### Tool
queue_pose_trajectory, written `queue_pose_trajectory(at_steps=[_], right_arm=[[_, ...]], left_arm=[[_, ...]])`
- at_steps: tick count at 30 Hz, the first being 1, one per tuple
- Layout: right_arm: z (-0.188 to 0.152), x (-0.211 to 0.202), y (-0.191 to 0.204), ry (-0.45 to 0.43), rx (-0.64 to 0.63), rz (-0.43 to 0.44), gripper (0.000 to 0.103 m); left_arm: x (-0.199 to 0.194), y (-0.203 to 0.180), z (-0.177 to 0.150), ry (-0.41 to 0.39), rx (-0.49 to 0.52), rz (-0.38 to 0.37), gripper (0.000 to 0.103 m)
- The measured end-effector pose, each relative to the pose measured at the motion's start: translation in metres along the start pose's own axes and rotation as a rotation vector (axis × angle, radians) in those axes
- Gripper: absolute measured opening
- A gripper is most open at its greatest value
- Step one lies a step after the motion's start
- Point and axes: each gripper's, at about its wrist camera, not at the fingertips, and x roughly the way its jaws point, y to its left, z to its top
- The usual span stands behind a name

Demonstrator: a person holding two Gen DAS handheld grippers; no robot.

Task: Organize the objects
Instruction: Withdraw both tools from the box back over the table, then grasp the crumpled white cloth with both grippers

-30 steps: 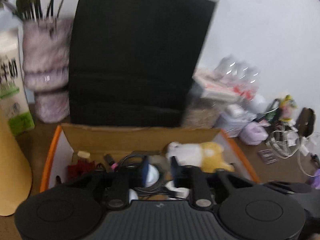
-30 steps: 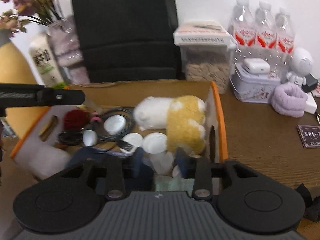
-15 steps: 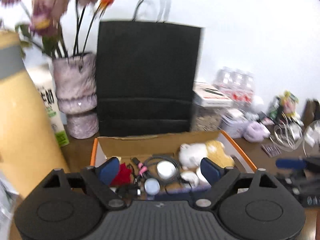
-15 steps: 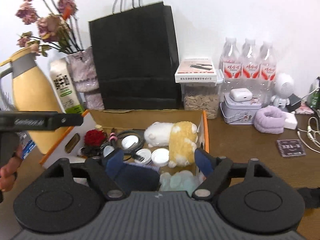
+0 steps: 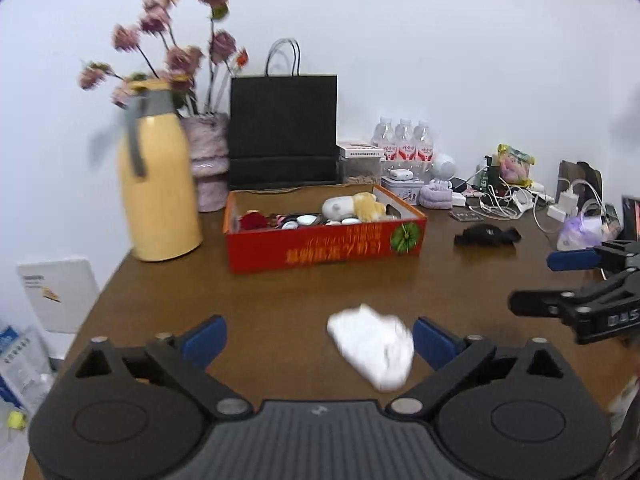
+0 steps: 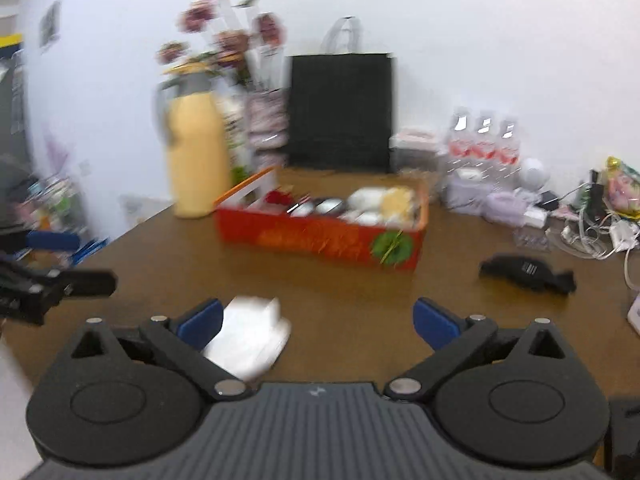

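A red cardboard box (image 5: 326,246) (image 6: 320,240) sits mid-table, holding a white and yellow plush toy (image 5: 352,206), a red rose, round lids and cables. A crumpled white tissue (image 5: 372,346) (image 6: 248,336) lies on the table near me. My left gripper (image 5: 320,340) is open and empty, the tissue between its fingers near the right one. My right gripper (image 6: 316,320) is open and empty, the tissue by its left finger. The right gripper shows at the left wrist view's right edge (image 5: 576,280).
A yellow thermos jug (image 5: 158,176), a flower vase (image 5: 208,160) and a black paper bag (image 5: 284,132) stand behind the box. Water bottles (image 5: 404,146), a tin, cables and chargers (image 5: 508,200) crowd the back right. A black strap (image 5: 486,236) lies right of the box.
Both grippers have pulled far back from the box and opened wide. The whole table and the white tissue have come into view.
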Motion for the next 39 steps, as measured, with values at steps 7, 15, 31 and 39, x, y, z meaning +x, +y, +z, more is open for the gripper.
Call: queue_pose_trajectory(at_steps=[7, 15, 31, 39], right_arm=[[-0.038, -0.021, 0.015, 0.096, 0.02, -0.014, 0.103], [-0.034, -0.013, 0.02, 0.034, 0.007, -0.031, 0.103], [-0.021, 0.131, 0.07, 0.097, -0.029, -0.062, 0.055], [-0.024, 0.122, 0.026, 0.121, -0.049, -0.037, 0.012]], left_arm=[[-0.028, -0.005, -0.034, 0.058, 0.006, 0.057, 0.103], [0.0, -0.013, -0.029, 0.055, -0.024, 0.019, 0.103], [0.084, 0.018, -0.027, 0.11, -0.096, 0.145, 0.098], [0.11, 0.009, -0.017, 0.092, -0.058, 0.028, 0.097]])
